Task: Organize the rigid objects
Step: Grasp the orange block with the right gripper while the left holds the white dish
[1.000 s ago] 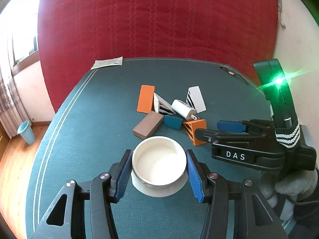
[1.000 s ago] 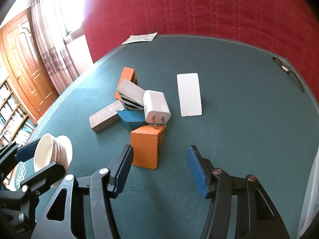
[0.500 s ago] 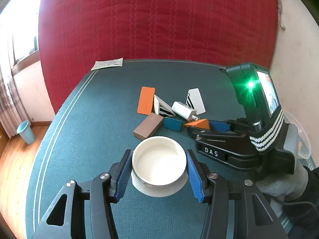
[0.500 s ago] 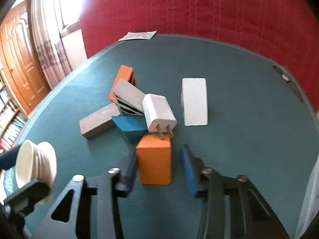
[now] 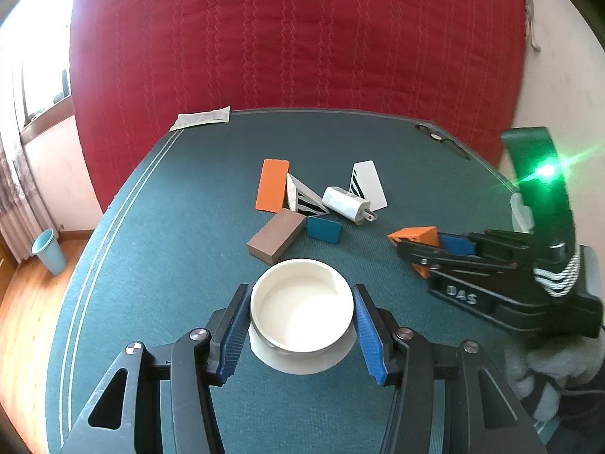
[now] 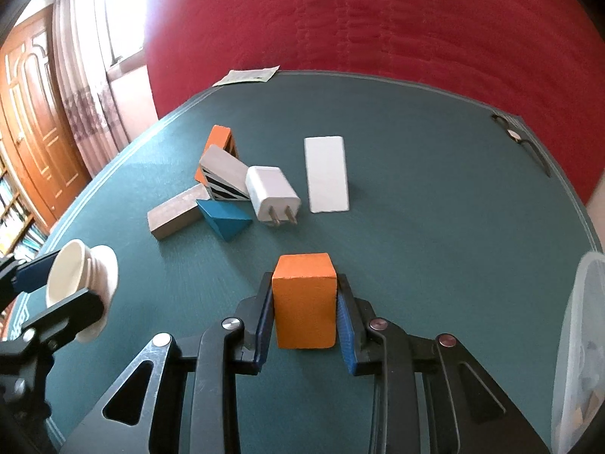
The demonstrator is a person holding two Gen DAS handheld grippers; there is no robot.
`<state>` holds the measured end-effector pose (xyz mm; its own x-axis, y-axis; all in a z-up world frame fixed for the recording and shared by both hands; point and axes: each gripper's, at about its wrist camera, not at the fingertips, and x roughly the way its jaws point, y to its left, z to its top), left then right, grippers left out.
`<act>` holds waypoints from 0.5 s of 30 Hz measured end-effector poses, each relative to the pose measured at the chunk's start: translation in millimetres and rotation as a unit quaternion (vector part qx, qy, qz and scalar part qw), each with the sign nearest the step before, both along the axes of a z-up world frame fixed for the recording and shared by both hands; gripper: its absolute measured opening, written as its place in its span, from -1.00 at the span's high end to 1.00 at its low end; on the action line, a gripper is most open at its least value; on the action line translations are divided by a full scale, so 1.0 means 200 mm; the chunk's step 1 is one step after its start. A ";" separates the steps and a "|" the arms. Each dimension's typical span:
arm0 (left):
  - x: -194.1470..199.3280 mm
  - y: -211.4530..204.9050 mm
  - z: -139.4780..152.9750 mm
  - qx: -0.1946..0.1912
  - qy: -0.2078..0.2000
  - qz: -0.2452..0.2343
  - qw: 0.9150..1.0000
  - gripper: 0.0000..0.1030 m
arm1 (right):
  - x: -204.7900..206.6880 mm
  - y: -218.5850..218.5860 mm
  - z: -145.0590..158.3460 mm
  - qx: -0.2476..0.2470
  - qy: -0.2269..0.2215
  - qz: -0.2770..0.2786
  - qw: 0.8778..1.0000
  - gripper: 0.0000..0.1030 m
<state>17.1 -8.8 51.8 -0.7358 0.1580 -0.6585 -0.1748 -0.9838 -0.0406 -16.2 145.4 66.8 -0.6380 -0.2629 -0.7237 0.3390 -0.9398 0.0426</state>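
My left gripper (image 5: 300,325) is shut on a white round cup (image 5: 302,304), with a blue pad pressed against each side. In the right wrist view the same cup (image 6: 81,287) shows at the far left. My right gripper (image 6: 304,317) is shut on an orange block (image 6: 304,300), held apart from the pile. From the left wrist view that gripper (image 5: 427,246) and its orange block (image 5: 414,234) sit right of the cup. The pile holds a white charger plug (image 6: 270,193), a blue wedge (image 6: 225,217), a brown block (image 6: 176,217), a striped wedge (image 6: 223,174) and an orange piece (image 5: 272,185).
A white flat block (image 6: 327,174) lies right of the pile on the green table (image 6: 435,189). A paper slip (image 5: 200,118) and glasses (image 5: 442,140) rest at the far edge. A clear plastic tub (image 6: 578,340) stands at the right. A red quilt hangs behind.
The right gripper went from open beside the orange block to shut on it, and drew it back from the pile. The left gripper and cup stayed still.
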 end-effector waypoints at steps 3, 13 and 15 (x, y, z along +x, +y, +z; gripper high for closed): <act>0.01 0.01 0.00 -0.001 -0.001 -0.002 1.000 -0.07 | 0.03 0.05 0.01 -0.012 -0.003 -0.005 1.000 0.40; 0.01 0.09 -0.03 -0.007 -0.010 -0.014 1.000 -0.07 | 0.16 0.27 0.04 -0.039 -0.007 -0.025 0.999 0.40; 0.01 0.11 -0.02 -0.009 -0.010 -0.019 1.000 -0.07 | 0.18 0.31 0.07 -0.045 -0.003 -0.030 0.999 0.40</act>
